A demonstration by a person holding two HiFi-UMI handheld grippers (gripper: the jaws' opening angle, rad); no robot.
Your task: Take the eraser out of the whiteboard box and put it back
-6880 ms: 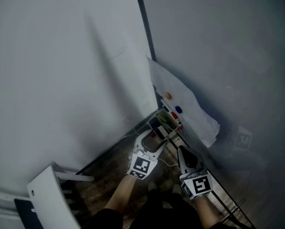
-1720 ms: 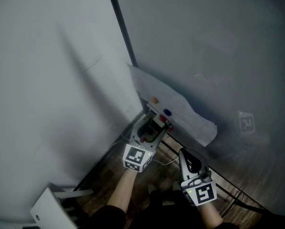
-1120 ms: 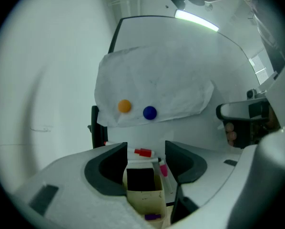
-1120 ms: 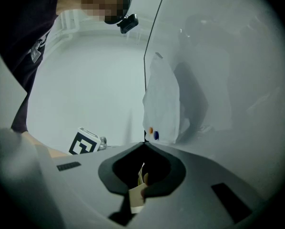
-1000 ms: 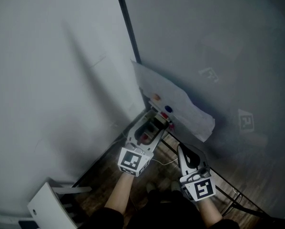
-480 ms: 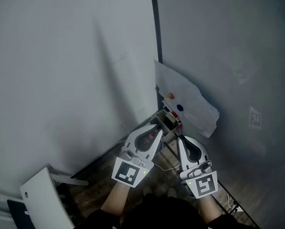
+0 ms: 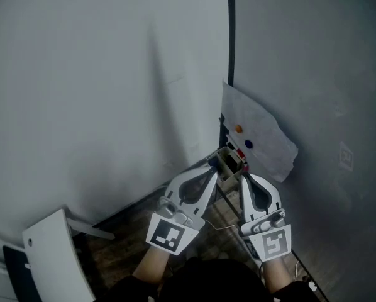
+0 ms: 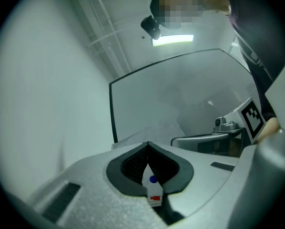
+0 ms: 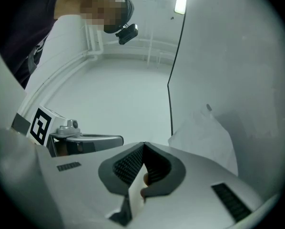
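At the lower middle of the head view, we see the left gripper (image 7: 213, 170) and the right gripper (image 7: 245, 177) side by side. Both tips are just below the whiteboard box (image 7: 228, 163), which sits at the foot of the whiteboard (image 7: 301, 55). A dark block lies in that box. We take it for the eraser (image 7: 224, 164), though it is too small to be sure.

Only the head view shows the box. Both gripper views look above it, to the board's black frame (image 7: 230, 30) and a ceiling light (image 8: 173, 39). The left gripper view shows its jaws pressed together at the tips with nothing held. Through the gap lower down, a blue dot and a red patch show. The right gripper view shows its jaws likewise closed and empty.

We count two grippers, two marker cubes (image 7: 171, 236), one box and one paper sheet (image 7: 263, 137). The sheet carries two dots, an orange dot (image 7: 238, 129) and a blue dot (image 7: 248, 145). The only print we can make out is the black-and-white square pattern on each cube.
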